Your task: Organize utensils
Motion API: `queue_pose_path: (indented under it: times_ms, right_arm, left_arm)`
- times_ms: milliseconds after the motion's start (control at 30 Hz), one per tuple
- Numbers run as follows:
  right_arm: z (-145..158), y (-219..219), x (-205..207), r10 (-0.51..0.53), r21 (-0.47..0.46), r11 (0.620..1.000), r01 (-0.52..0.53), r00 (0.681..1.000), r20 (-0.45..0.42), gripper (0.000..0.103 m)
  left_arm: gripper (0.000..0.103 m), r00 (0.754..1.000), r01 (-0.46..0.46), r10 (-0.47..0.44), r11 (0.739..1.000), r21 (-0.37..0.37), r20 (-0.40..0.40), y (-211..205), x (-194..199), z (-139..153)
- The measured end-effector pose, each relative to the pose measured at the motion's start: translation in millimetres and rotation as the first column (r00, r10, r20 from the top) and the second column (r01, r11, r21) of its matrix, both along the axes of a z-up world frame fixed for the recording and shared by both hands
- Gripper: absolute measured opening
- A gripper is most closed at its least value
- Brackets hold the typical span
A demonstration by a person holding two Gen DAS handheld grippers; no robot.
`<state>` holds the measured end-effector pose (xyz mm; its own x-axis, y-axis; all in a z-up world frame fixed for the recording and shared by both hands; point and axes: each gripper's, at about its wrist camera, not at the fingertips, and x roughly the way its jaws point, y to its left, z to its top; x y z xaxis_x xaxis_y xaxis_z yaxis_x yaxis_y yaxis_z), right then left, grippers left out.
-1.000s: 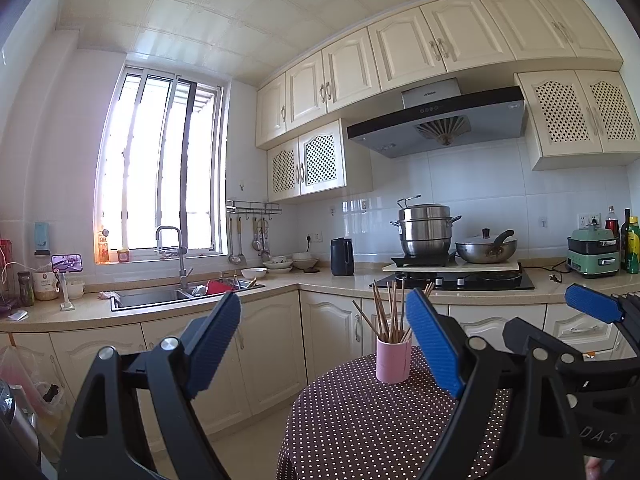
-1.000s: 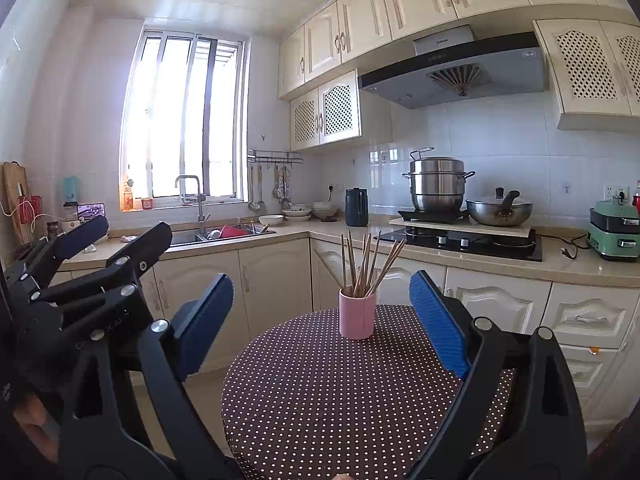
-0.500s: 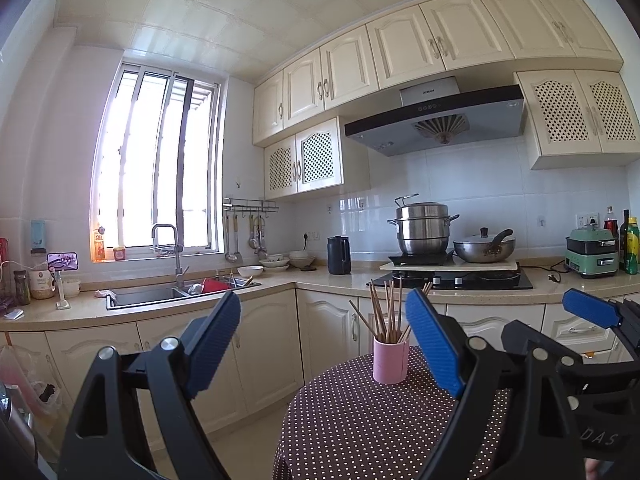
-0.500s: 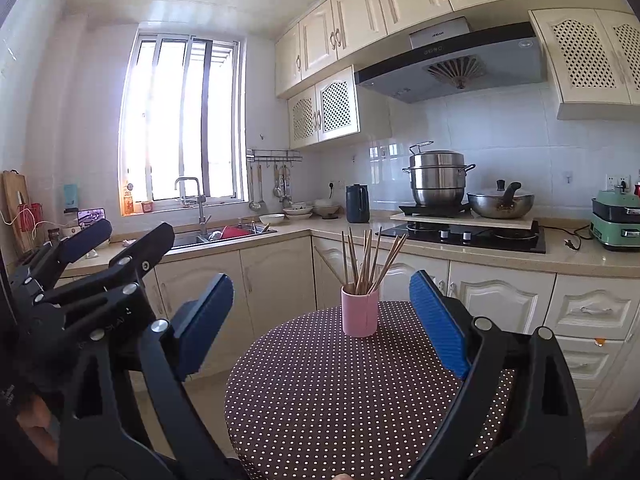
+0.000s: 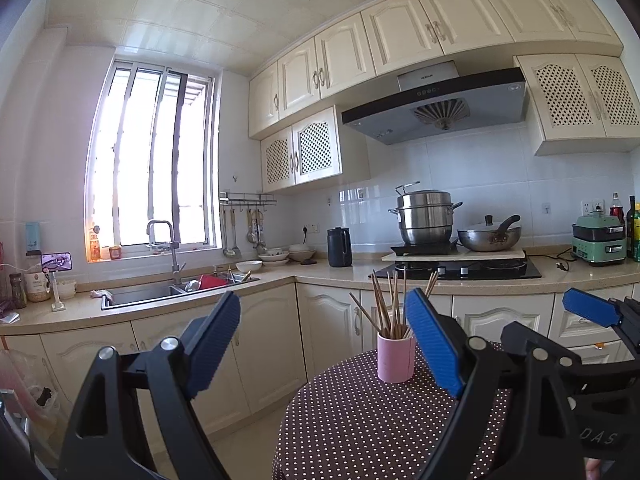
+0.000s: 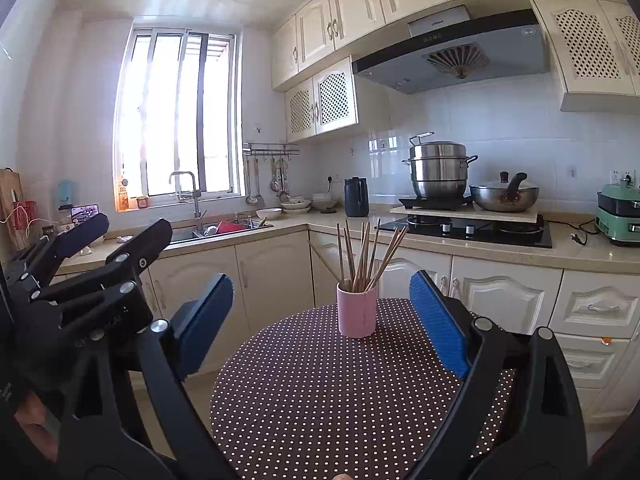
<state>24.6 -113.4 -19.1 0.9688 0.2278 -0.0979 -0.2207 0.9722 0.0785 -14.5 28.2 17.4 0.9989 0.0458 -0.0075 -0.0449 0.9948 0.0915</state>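
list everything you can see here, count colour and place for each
cup: one, pink, on the table's far side
chopsticks: a bundle, brown, upright in the cup
table: one, round, dark brown cloth with white dots, foreground
steamer pot: one, steel, on the hob
wok: one, steel, lidded, right of the pot
kettle: one, black, counter corner
cooker: one, green, far right counter
sink: one, steel, under the window
left gripper: black, blue pads, open, empty
right gripper: black, blue pads, open, empty
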Motion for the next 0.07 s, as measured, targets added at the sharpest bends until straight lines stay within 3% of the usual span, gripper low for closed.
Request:
queue_pose_path:
  times_ms: [67]
  right_arm:
    - [-6.4,-1.3,12.1,-0.001,0.0,1.0,0.001,1.0,-0.024,0.088]
  left_arm:
    - [0.083,1.0,-0.004,0.004,1.0,0.007,-0.03,-1.8,14.0,-6.7]
